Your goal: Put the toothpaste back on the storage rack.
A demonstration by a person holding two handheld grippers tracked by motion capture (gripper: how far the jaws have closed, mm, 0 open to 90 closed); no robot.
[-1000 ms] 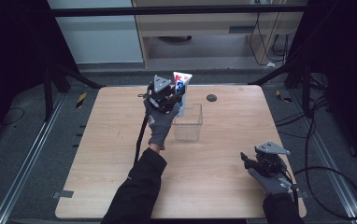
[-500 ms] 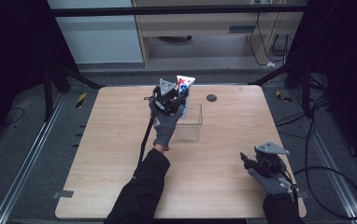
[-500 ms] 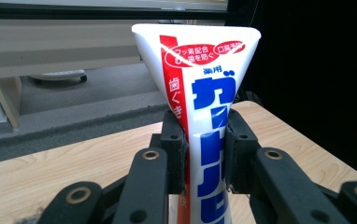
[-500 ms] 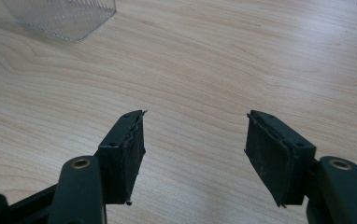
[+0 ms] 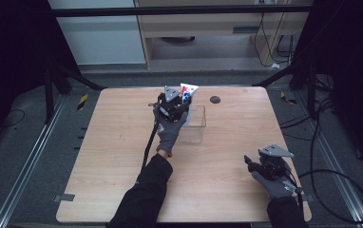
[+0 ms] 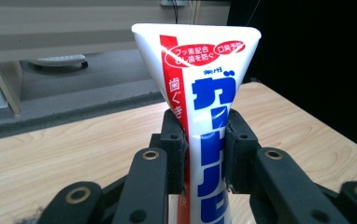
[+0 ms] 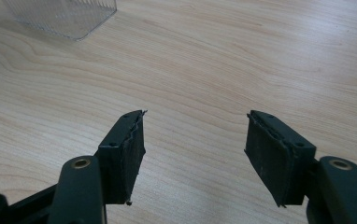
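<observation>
Wooden counter (image 5: 99,156) is sitting under dim light; left gripper (image 6: 204,140) is carrying a toothpaste tube (image 6: 200,74), jaws clamped on it, beside the clear box (image 5: 192,124). Right gripper (image 7: 195,158) is resting near the front edge, jaws apart; next move looks like lowering the tube into that box.

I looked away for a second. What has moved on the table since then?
The left claw, shut on the toothpaste tube, moved right, closer above the clear box. The right claw stayed open near the table's front right; the box stayed put.

Dark disc (image 5: 214,99) on wooden table (image 5: 103,156)
</observation>
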